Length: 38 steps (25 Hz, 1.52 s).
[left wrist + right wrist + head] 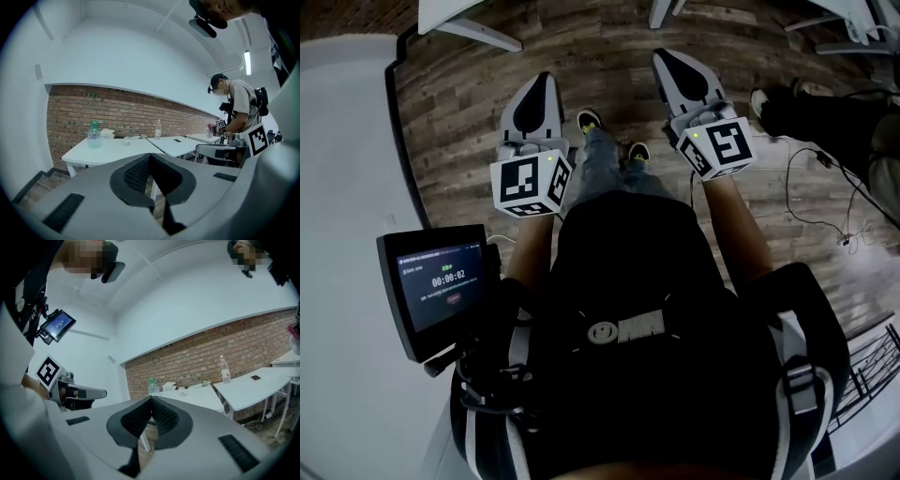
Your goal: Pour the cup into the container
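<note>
In the head view both grippers are held out over a wooden floor, with no cup or container near them. My left gripper [546,80] and my right gripper [661,54] are both shut with nothing between the jaws. In the left gripper view the jaws [150,154] meet in front of a distant white table [108,151]. On the table stand a green-tinted bottle [94,134] and a small clear cup [126,140]. The right gripper view, past its shut jaws [151,398], has the same green bottle [152,385] and cup [180,388], far off.
A brick wall [122,112] runs behind a row of white tables. One table carries a clear bottle [225,367] and a dark phone [254,377]. Another person [236,108] stands at the far tables. A small screen [441,281] hangs at my left side. Cables [825,187] lie on the floor.
</note>
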Motion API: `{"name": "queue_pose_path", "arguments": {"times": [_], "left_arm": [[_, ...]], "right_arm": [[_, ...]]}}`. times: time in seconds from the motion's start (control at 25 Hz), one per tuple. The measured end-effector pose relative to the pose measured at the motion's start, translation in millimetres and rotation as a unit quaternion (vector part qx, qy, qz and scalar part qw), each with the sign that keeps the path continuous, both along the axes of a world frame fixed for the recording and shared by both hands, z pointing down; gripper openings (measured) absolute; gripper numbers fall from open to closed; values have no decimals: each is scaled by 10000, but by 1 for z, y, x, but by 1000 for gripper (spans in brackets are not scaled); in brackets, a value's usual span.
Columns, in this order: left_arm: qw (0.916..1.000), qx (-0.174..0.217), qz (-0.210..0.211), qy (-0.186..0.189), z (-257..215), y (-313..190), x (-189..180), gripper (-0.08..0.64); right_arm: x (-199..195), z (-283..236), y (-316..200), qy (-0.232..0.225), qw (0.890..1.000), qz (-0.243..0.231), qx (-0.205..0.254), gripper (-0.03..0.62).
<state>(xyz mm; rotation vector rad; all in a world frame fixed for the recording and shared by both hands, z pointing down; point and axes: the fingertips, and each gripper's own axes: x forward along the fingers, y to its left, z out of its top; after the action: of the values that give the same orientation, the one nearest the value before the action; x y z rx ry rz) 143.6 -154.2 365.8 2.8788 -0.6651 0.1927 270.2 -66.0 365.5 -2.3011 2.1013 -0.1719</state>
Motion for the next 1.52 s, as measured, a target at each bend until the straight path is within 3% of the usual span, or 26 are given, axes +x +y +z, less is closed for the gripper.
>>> {"name": "queue_pose_path", "arguments": {"times": [0.44,0.76,1.08,1.28,1.52], "left_arm": [[9980,344,369,372,-22,15,22,-2],[9946,484,791,459,-31,27,43,-2],[9969,263,411,610,-30,19,36,-2],[9996,-233,-163,93,-2,14,0,-2],[9999,-10,-57,102,-8,8,5,-2]], "right_arm": [[1,-26,3,472,9988,-14,126,6],[9,-24,21,437,9985,308,121,6],[10,-34,8,704,9975,40,-37,6],[-13,0,0,201,9975,-442,-506,6],[-4,1,-7,164,9986,-396,-322,6]]}}
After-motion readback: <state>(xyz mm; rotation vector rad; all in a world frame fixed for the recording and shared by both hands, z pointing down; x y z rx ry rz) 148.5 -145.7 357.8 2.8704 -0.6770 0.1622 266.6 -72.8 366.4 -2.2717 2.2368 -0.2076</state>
